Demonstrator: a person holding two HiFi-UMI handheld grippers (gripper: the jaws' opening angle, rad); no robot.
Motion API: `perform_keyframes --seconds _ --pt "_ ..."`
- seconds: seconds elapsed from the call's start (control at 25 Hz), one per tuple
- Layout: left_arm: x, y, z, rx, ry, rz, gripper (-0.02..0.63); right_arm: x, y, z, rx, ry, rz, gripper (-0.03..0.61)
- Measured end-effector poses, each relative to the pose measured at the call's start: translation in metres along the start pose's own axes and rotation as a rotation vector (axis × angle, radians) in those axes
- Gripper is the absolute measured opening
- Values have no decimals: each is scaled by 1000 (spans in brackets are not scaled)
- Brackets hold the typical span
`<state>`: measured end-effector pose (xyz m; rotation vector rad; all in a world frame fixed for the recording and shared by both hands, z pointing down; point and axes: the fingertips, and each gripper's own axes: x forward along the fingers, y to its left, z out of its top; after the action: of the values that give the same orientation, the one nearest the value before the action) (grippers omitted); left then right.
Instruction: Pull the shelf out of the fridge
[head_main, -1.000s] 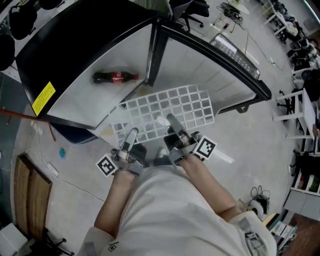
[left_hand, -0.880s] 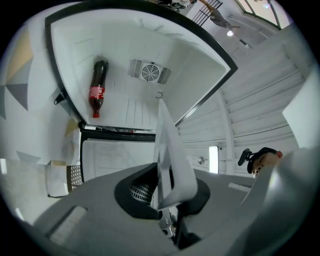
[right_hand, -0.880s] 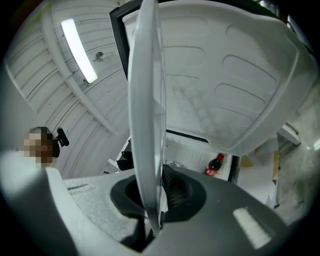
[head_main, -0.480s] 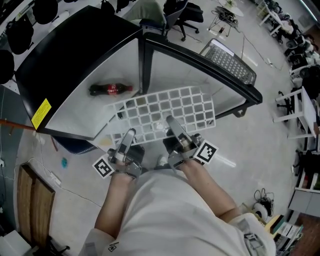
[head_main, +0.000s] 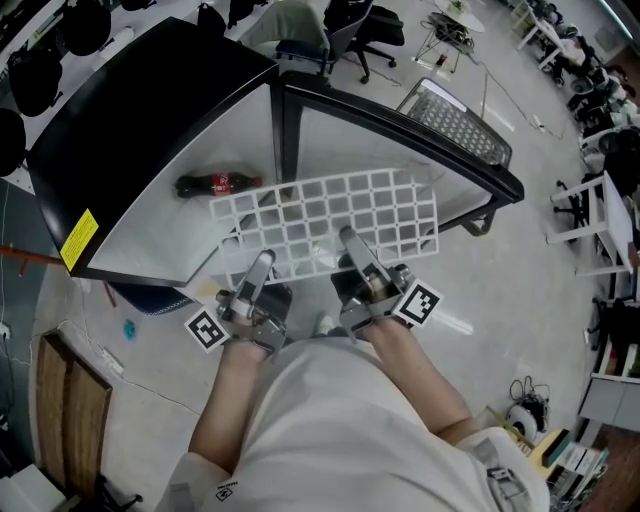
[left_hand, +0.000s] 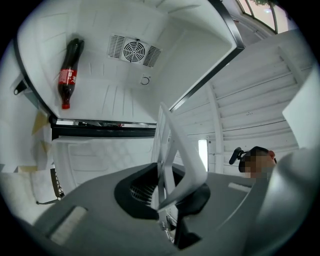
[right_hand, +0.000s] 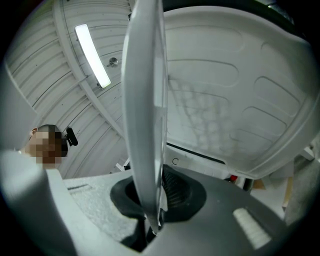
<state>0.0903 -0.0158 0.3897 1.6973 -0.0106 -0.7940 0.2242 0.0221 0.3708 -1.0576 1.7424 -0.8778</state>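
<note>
Over the last second the white grid shelf (head_main: 330, 225) has come up and levelled out. It now hangs across the mouth of the fridge (head_main: 150, 110), just outside it, and its left corner has lifted off the fridge's lower lip. It seems free of its supports, so the pull looks all but done. What remains is probably to draw it clear of the fridge and set it down.

The left gripper (head_main: 266, 258) and right gripper (head_main: 347, 235) each hold the shelf edge farthest from the fridge. Their fingers are nearly closed and pinch the thin plastic rim (right_hand: 145, 110).

Inside the fridge a cola bottle (head_main: 215, 184) lies on its side, deep in the cavity below the fan vent (left_hand: 134, 50). The shelf's cells carry nothing. The fridge door (head_main: 380, 150) stands open.
</note>
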Motion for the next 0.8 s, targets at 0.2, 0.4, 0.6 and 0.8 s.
perform_keyframes --seconds 0.2,0.4,0.6,0.8 --pt "6 2 0 -6 10 -4 32 1 -2 6 3 -16 -2 29" --pt "9 0 0 -4 9 -4 32 0 1 7 -2 -21 0 29" --pt "11 -1 1 2 11 1 32 1 2 8 -3 -19 6 29" --pt "10 0 2 4 12 9 32 2 -1 7 17 -19 4 29"
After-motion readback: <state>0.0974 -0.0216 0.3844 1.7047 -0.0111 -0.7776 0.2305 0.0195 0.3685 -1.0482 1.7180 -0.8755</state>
